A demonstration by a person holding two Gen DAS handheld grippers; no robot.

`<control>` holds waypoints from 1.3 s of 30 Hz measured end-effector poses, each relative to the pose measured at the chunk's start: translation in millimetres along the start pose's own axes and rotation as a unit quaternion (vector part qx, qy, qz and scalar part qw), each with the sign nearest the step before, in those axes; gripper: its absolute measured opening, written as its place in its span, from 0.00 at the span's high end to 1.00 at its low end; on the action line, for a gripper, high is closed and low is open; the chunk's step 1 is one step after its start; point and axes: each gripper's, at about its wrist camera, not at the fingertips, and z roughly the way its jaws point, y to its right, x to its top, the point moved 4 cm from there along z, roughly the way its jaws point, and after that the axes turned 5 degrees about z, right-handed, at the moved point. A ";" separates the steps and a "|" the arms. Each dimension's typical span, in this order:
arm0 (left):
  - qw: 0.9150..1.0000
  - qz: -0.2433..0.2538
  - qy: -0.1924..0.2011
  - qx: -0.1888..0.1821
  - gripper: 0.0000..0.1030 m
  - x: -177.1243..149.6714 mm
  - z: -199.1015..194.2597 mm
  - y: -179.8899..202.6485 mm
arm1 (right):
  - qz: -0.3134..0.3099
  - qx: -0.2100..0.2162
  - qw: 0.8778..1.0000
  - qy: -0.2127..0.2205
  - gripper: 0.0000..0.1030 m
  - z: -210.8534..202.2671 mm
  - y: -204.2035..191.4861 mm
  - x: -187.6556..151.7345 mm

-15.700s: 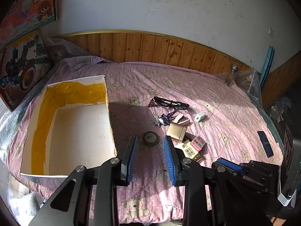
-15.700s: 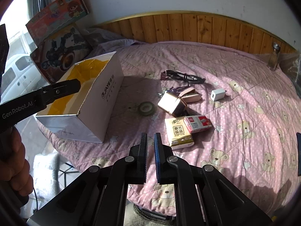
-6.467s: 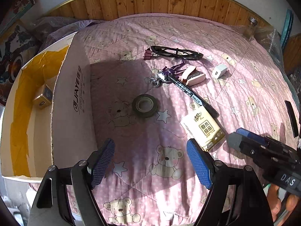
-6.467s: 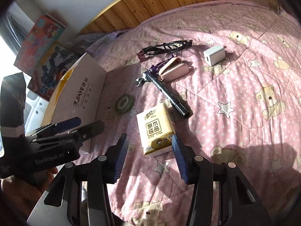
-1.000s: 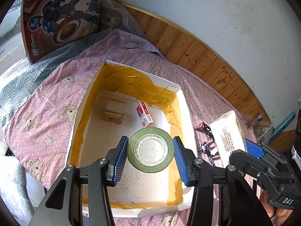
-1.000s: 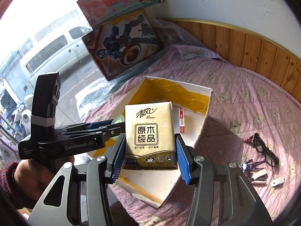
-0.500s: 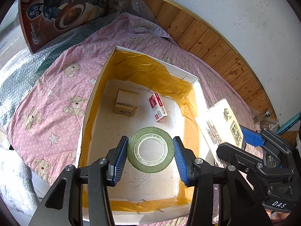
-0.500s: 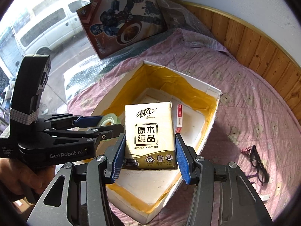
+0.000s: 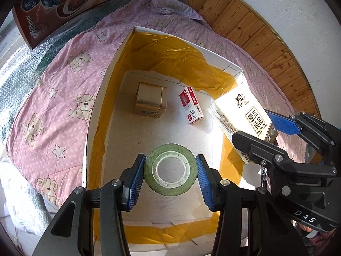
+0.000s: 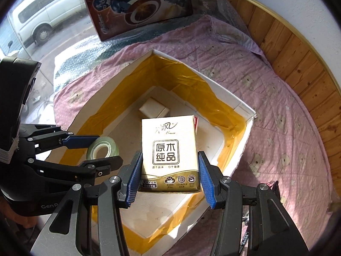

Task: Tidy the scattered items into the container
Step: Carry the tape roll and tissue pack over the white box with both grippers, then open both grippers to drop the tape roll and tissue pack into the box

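Now both tools hang lower over the open cardboard box (image 9: 100,98) than they did half a second ago, and its yellow-taped walls fill more of each view, so both loads look ready to be let go inside.

The box sits on a pink bear-print quilt (image 9: 53,89) on the bed, with a robot-figure toy carton (image 10: 136,4) at the far side; its lettering is too skewed to read with confidence.

The right tool (image 10: 170,177) pinches a tissue pack (image 10: 169,151) by its sides, above the box's near right part. The pack reads "Breeze" and "原木纯品"; the smaller lines are too fine to read.

The left tool (image 9: 170,180) pinches a green tape roll (image 9: 170,169) across its rim, over the near middle of the box floor. "GenRobot" shows in part on its body in the right view; "DAS" is printed on the right tool's body in the left view.

On the box floor lie a small brown carton (image 9: 149,102) and a red-and-white staple box (image 9: 191,108), its print unreadable.
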 end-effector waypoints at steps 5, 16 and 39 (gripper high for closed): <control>1.000 0.002 -0.025 0.009 0.52 4.0 16.3 -2.8 | 0.003 0.010 0.999 -0.036 0.49 21.3 7.0 5.5; 0.994 0.047 -0.086 0.050 0.52 3.7 48.3 1.0 | 0.006 0.056 0.991 -0.125 0.48 62.1 10.7 10.7; 0.987 0.059 -0.124 0.087 0.47 15.4 69.4 -9.1 | 0.096 0.103 0.977 -0.163 0.41 102.1 30.2 22.7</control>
